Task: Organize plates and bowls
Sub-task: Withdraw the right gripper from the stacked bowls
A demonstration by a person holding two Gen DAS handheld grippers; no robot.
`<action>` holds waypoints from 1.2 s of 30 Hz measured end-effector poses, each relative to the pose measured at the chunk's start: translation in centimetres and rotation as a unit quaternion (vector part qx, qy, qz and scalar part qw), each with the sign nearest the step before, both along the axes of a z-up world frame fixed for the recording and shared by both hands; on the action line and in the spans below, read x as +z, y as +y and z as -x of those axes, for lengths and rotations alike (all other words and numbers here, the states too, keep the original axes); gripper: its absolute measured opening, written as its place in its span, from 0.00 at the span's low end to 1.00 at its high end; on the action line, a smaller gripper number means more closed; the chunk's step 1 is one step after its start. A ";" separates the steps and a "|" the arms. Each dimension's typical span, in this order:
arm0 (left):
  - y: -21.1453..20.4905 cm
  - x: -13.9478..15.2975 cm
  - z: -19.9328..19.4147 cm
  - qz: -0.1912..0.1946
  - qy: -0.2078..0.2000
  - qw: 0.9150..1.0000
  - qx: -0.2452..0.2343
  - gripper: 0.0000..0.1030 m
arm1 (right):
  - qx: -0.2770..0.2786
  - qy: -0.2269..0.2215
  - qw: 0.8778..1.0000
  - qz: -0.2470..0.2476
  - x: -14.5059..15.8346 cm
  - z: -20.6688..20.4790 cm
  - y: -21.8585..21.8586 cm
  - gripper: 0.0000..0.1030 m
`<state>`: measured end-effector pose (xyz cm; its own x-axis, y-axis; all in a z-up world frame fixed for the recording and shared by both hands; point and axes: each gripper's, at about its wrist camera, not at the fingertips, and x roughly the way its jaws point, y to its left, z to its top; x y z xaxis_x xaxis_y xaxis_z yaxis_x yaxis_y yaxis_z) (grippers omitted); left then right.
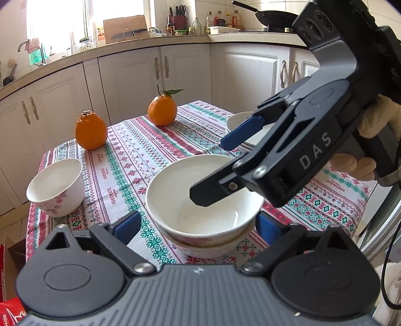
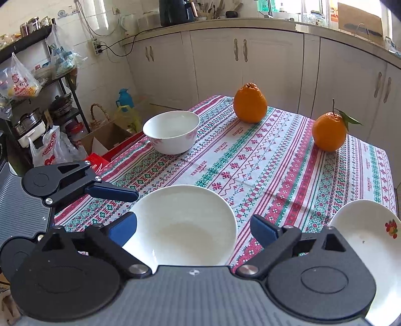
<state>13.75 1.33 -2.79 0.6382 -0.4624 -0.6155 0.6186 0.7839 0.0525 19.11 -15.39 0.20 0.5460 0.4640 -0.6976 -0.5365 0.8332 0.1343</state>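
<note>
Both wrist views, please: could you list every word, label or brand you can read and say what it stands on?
"DAS": white letters on the black body of the right gripper, seen from the left wrist.
Red woven words on the striped patterned tablecloth: too small and distorted to read reliably.
Red lettering on the white plastic bag beside the table: partly folded, not legible.
Labels on the bottles on the kitchen counter: too small to read.

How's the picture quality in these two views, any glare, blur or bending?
Left wrist view: window blown out white, counter bowed by the fisheye, bowl sharp. Right wrist view: softer even light, cabinets curve, plate overexposed and smeared at the edge.
</note>
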 end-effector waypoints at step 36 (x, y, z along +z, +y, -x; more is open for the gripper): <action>11.0 -0.2 0.0 0.024 -0.034 0.987 0.158 0.97 | 0.046 -0.078 0.993 0.082 4.7 -3.0 9.8 1.00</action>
<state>13.72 12.37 -2.96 0.7941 -0.2612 -0.5488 0.3396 0.9395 0.0443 22.13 -5.61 4.90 0.6143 0.4046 -0.6774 -0.6147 0.7837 -0.0894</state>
